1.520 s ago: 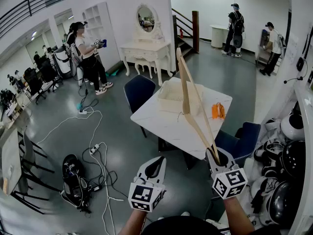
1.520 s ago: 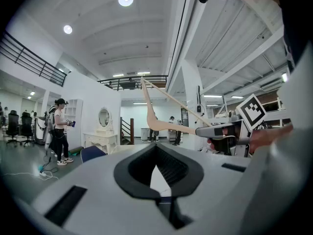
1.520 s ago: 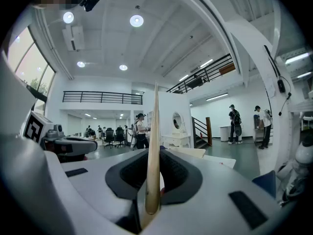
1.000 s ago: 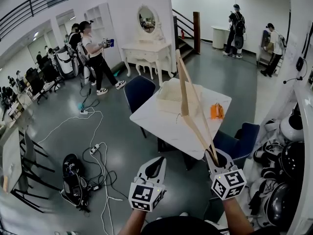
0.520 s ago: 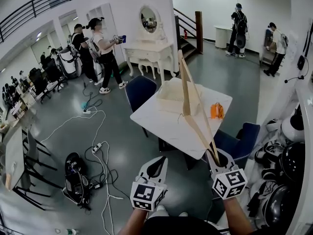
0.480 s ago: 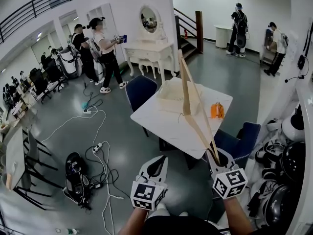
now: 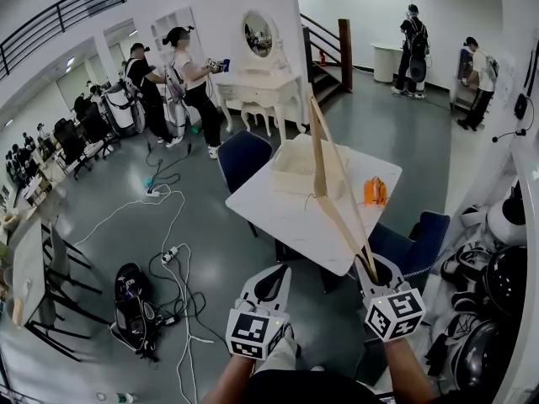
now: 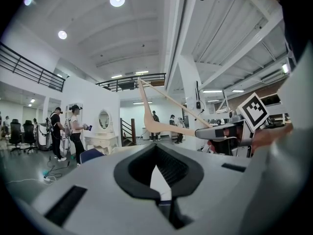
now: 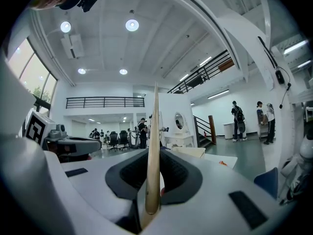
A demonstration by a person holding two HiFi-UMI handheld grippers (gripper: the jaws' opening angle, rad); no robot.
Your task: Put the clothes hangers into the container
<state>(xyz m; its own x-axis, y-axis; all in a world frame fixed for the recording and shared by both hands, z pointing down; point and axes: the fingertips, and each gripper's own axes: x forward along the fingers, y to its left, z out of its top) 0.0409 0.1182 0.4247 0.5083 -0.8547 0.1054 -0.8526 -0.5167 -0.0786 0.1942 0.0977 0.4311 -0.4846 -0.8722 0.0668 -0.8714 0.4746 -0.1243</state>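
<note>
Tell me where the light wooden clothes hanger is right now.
Head view, right side: the light wooden clothes hanger is clamped at its lower end in the right tongs and slants up, overlapping the white table and the white basket beyond.

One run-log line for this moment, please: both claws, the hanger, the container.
left claw: shut, empty | right claw: shut on wooden hanger | container: on white table, ahead | hanger: not yet in container

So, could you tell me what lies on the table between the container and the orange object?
In the head view, bare white table top between the container and the orange object; only the hanger held in the right gripper crosses in front.
</note>
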